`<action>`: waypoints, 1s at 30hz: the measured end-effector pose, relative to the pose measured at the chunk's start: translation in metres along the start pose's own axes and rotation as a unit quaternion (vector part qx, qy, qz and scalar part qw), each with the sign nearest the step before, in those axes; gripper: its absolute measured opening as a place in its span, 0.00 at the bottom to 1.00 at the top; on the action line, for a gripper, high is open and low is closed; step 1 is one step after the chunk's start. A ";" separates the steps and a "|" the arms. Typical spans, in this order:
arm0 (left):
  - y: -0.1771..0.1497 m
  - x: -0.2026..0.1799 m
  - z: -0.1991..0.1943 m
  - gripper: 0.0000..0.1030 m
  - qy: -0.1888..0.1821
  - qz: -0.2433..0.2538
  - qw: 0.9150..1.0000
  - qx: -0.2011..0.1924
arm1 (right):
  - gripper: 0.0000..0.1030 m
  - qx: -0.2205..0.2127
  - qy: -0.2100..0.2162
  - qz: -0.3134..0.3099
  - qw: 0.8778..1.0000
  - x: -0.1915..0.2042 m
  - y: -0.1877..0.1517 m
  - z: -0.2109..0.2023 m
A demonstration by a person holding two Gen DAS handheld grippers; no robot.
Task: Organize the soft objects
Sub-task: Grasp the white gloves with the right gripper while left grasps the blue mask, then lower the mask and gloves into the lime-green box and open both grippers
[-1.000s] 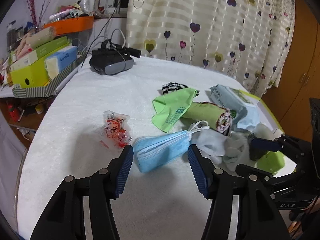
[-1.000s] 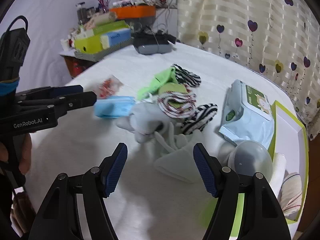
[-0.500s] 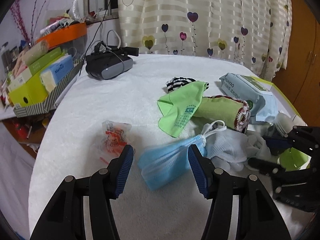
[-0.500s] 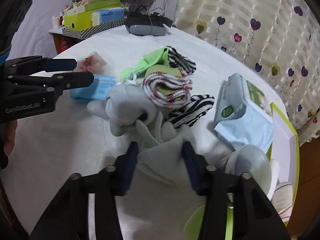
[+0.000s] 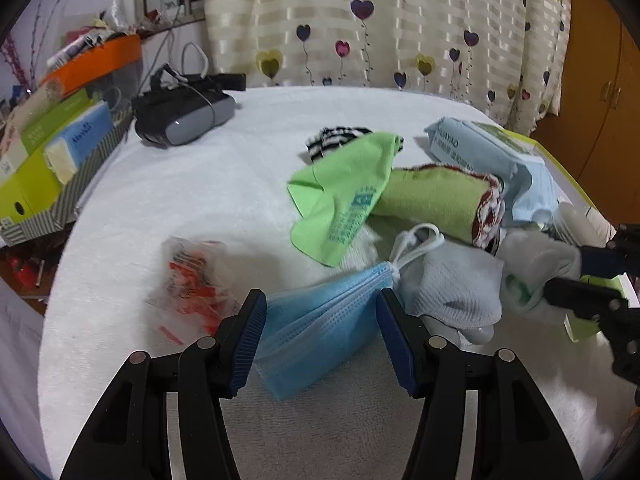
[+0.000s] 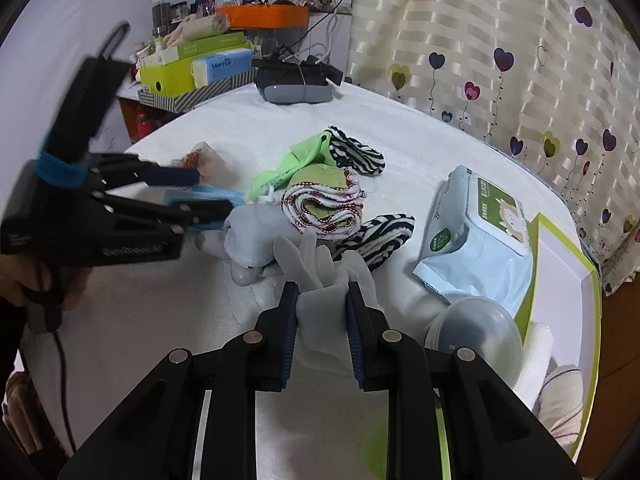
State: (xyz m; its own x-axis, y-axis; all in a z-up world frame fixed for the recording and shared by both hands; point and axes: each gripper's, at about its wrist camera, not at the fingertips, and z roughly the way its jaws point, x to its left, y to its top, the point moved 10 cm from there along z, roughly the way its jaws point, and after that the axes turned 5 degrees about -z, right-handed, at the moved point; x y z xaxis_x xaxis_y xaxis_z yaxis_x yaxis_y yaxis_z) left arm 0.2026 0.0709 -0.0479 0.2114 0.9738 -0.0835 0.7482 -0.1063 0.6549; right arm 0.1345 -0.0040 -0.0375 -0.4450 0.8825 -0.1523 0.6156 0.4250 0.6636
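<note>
A blue face mask (image 5: 320, 320) lies on the white tabletop between the pads of my left gripper (image 5: 322, 340), whose jaws are opening and sit at the mask's two ends. My right gripper (image 6: 322, 300) is closing, and its pads pinch a bunched pale grey sock (image 6: 320, 312). A light blue sock (image 5: 456, 288) lies beside the mask. Behind them are a green cloth (image 5: 344, 200), a rolled green towel (image 5: 432, 200) and a striped sock (image 6: 376, 236). The left gripper (image 6: 216, 192) also shows at the left of the right wrist view.
A wet-wipes pack (image 6: 480, 232) and a clear dome lid (image 6: 472, 324) lie beside a green-rimmed box (image 6: 560, 260) at the right edge. A red snack packet (image 5: 192, 280) is left of the mask. A headset (image 5: 184, 116) and stacked boxes (image 5: 48, 160) stand far left.
The right jaws have closed from wide apart onto the pale grey sock. The left gripper has moved forward and down, so the mask now lies between its pads.
</note>
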 end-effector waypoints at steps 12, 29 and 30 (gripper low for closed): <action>-0.018 -0.012 -0.002 0.36 0.059 0.092 0.994 0.012 | 0.23 -0.021 0.012 0.017 1.000 -0.005 -0.001 -0.015; 0.007 -0.011 -0.076 0.02 0.028 -0.024 0.996 -0.076 | 0.23 -0.092 0.024 0.048 0.994 -0.019 0.001 -0.062; 0.012 -0.017 -0.081 0.02 0.018 -0.027 0.996 -0.081 | 0.23 -0.098 0.021 0.052 0.994 -0.022 0.002 -0.067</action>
State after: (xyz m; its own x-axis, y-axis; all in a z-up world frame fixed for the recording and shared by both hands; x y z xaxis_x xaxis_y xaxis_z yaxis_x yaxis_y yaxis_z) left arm 0.1573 0.0693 0.0219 0.1499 0.9840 -0.0969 0.6460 -0.0233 0.7630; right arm 0.1018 -0.0359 0.0160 -0.4149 0.9086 -0.0482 0.5221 0.2811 0.8053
